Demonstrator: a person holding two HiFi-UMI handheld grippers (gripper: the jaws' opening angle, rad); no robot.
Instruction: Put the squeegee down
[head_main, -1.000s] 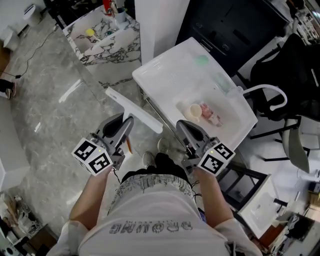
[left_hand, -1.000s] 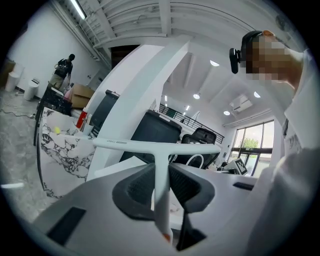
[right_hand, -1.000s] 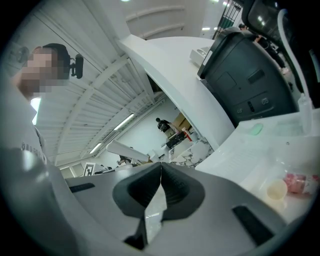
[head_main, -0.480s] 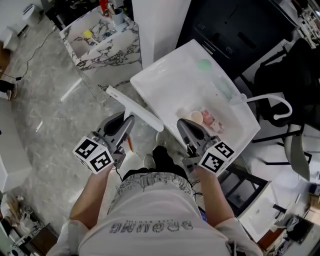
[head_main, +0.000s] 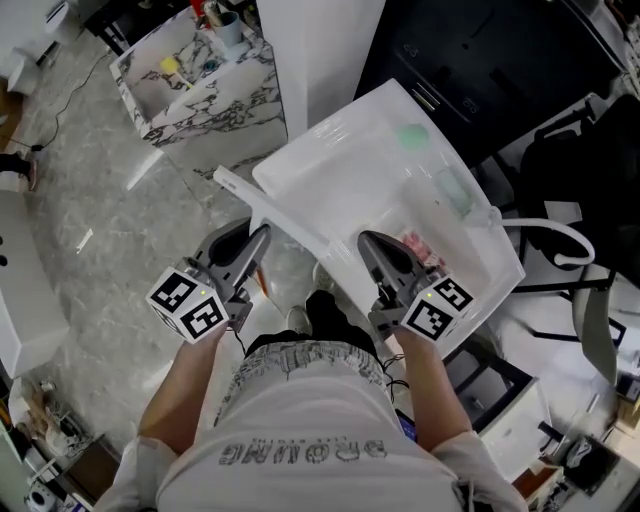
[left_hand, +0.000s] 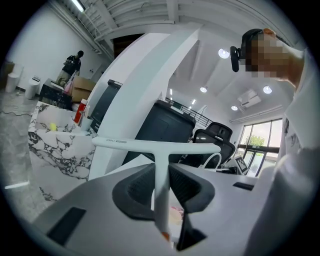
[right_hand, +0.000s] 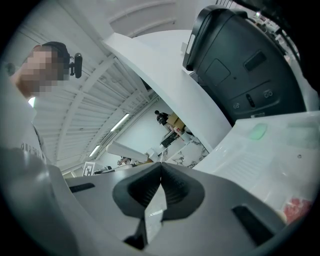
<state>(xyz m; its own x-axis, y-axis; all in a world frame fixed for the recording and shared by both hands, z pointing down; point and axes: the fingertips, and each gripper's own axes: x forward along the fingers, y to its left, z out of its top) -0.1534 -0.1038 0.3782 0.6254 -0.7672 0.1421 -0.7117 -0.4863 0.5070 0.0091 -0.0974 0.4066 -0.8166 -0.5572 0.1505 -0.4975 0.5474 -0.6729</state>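
A: Change: both grippers have moved forward. The squeegee (head_main: 262, 208), over the marble floor (head_main: 100, 200) a second ago, now overlaps the white table (head_main: 330, 165) at its near edge.
B: Grip?
A: Left gripper (head_main: 260, 236) clamps the handle; right gripper (head_main: 366, 241) is closed and empty. Squeegee not yet down; probably close.

Probably an open office or studio — black office chairs (left_hand: 220, 136), grey marble floor (head_main: 110, 220), ceiling spotlights (left_hand: 224, 53)
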